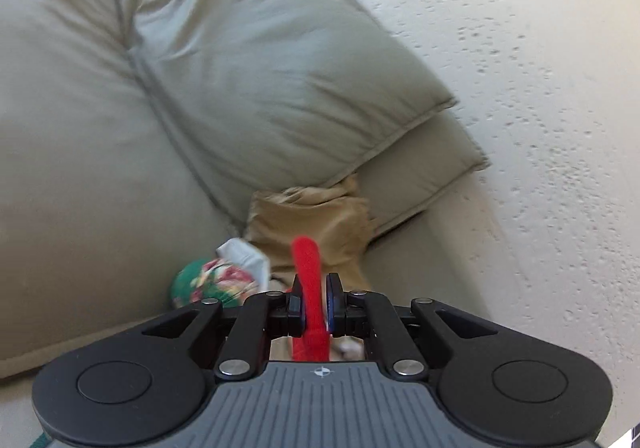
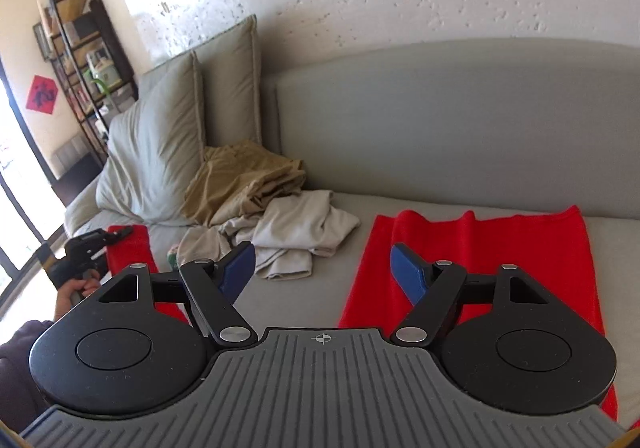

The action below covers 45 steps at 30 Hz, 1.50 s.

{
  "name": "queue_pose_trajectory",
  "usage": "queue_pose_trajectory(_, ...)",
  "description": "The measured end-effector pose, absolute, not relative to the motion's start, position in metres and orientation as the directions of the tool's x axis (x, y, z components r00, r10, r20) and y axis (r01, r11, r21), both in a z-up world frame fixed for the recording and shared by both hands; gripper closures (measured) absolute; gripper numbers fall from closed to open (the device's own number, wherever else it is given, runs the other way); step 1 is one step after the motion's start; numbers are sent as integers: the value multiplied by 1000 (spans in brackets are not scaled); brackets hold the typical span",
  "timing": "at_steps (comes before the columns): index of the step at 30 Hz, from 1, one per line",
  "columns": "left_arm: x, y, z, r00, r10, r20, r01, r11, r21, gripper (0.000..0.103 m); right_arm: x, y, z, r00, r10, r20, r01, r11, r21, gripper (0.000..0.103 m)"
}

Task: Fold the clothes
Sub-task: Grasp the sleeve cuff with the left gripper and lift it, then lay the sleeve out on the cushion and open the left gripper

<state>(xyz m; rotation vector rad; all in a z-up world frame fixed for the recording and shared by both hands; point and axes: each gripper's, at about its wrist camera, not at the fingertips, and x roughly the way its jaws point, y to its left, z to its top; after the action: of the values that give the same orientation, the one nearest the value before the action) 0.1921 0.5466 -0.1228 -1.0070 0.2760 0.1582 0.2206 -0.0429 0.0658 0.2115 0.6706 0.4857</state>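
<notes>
On the grey sofa (image 2: 460,119), a person works two hand-held grippers over a red cloth (image 2: 492,260). Left gripper (image 1: 316,288) points slightly down toward the cushions (image 1: 240,79), jaws nearly closed w/ a fold of the red cloth standing up between the pads; whether they press on it or sit just slack, can't tell. From the right-side view the same tool sits low at far left, gripped by a hand (image 2: 74,288) w/ a dark sleeve behind it, over the cloth's left part.

Right gripper (image 2: 322,268) tilts down over the seat, jaws spread wide, blue pads (image 2: 408,276) holding nothing; the right one hangs above the cloth's near edge, the left one above bare seat.

Red cloth lies spread flat on the seat at right, its far edge close to the sofa back; another red stretch shows at left.

Between the two: a heap of clothes, tan trousers (image 2: 244,179) against the cushions, pale garments (image 2: 304,232) in front. A green floral item (image 1: 208,284) lies beside the left tool. Shelf unit (image 2: 80,47) stands beyond the sofa's end.
</notes>
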Motion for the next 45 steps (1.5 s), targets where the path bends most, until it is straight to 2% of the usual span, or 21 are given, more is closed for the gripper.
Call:
queue_pose_trajectory(3, 195, 551, -153, 921, 12, -390, -356, 435, -827, 88, 224, -40, 56, 658, 496, -566, -351, 868, 352, 27)
queue_pose_trajectory(7, 188, 557, -159, 881, 68, -469, -447, 447, -775, 86, 226, -34, 49, 639, 492, -591, -359, 871, 337, 27)
queue_pose_trajectory(8, 186, 560, -157, 871, 84, -484, -466, 451, -761, 78, 226, -32, 48, 636, 493, -594, -363, 870, 334, 27)
queue_pose_trajectory(9, 183, 561, -151, 860, 99, -500, -484, 467, -740, 63, 225, -31, 47, 633, 494, -596, -368, 869, 331, 27)
queue_pose_trajectory(10, 179, 561, -145, 848, 115, -517, -502, 487, -715, 59, 224, -29, 47, 632, 495, -597, -373, 869, 325, 27)
queue_pose_trajectory(13, 166, 550, -118, 821, 106, -562, -504, 597, -624, 55, 215, -28, 51, 643, 487, -591, -380, 873, 307, 27)
queue_pose_trajectory(16, 141, 516, -86, 829, 48, -557, -421, 710, -565, 53, 202, -34, 60, 663, 481, -574, -373, 877, 305, 27)
queue_pose_trajectory(18, 120, 482, -65, 838, -7, -546, -343, 771, -536, 44, 190, -46, 67, 679, 480, -555, -353, 877, 326, 25)
queue_pose_trajectory(19, 109, 464, -57, 832, -32, -553, -313, 797, -517, 43, 184, -54, 71, 687, 480, -546, -337, 876, 345, 25)
queue_pose_trajectory(23, 65, 391, -36, 770, -148, -621, -213, 857, -469, 31, 155, -100, 84, 709, 490, -507, -234, 842, 486, 22)
queue_pose_trajectory(26, 44, 344, -53, 675, -243, -696, -245, 817, -523, 28, 129, -142, 91, 733, 474, -487, -132, 803, 581, 21)
queue_pose_trajectory(28, 34, 320, -76, 622, -292, -726, -306, 764, -569, 33, 108, -167, 89, 746, 449, -492, -72, 789, 611, 20)
queue_pose_trajectory(30, 32, 308, -99, 623, -329, -709, -361, 684, -634, 42, 87, -191, 85, 749, 430, -505, -18, 774, 633, 20)
queue_pose_trajectory(32, 30, 299, -118, 652, -345, -675, -396, 604, -691, 46, 69, -210, 75, 739, 424, -524, 16, 767, 642, 20)
queue_pose_trajectory(38, 33, 288, -121, 713, -267, -648, -413, 587, -697, 45, 27, -247, 34, 685, 453, -570, 61, 744, 665, 20)
queue_pose_trajectory(40, 38, 286, -117, 718, -237, -654, -426, 593, -683, 49, 21, -248, 13, 646, 475, -597, 66, 745, 664, 20)
queue_pose_trajectory(42, 43, 283, -113, 716, -208, -666, -433, 615, -659, 99, 16, -248, -9, 611, 488, -623, 76, 747, 661, 20)
queue_pose_trajectory(45, 45, 280, -113, 706, -165, -689, -462, 630, -624, 103, 7, -251, -28, 588, 494, -641, 87, 748, 657, 20)
